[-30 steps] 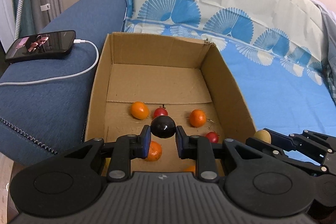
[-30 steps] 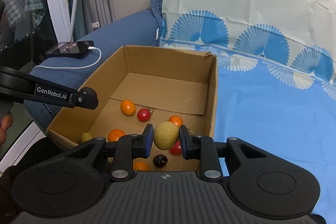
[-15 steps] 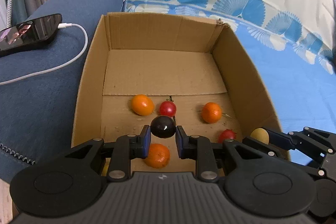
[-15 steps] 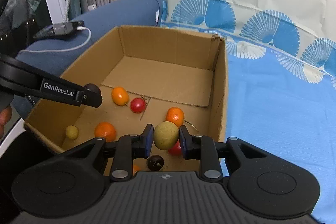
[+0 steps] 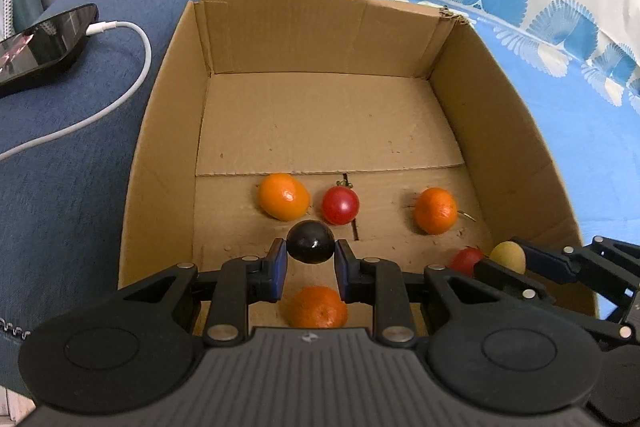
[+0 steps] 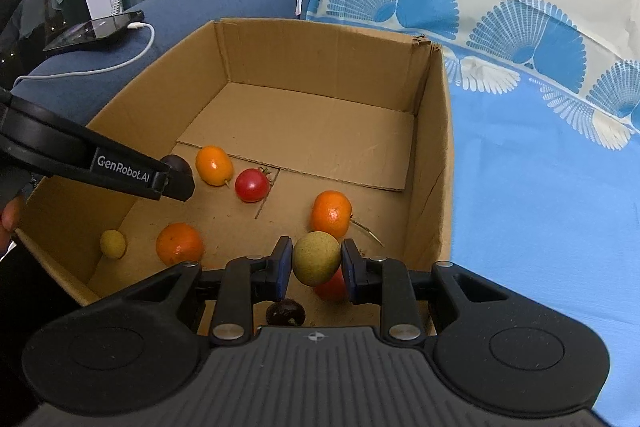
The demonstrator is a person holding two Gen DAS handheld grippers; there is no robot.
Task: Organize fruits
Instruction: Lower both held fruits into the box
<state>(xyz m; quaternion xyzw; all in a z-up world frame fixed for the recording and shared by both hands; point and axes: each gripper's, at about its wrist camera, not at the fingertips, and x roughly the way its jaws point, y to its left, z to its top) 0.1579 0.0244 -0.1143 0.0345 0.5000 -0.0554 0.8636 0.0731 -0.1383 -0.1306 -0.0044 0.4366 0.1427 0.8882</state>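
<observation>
Both claws loaded over the cardboard box [image 5: 168,131], left gripper [image 5: 310,269] pinching the dark plum [image 5: 311,242], right gripper [image 6: 316,267] clamping the yellow-green fruit [image 6: 316,258], bare floor straight below each.

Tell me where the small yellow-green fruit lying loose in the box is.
In the right wrist view the small yellow-green fruit lies near the cardboard box's left wall, beside an orange, below the left gripper.

A round dark purple fruit [image 5: 311,242] sits clamped between the left gripper [image 5: 310,269] pads, a yellow-green oval fruit [image 6: 316,257] between the right gripper [image 6: 316,267] pads, both above the open brown cardboard box [image 5: 168,99].
</observation>
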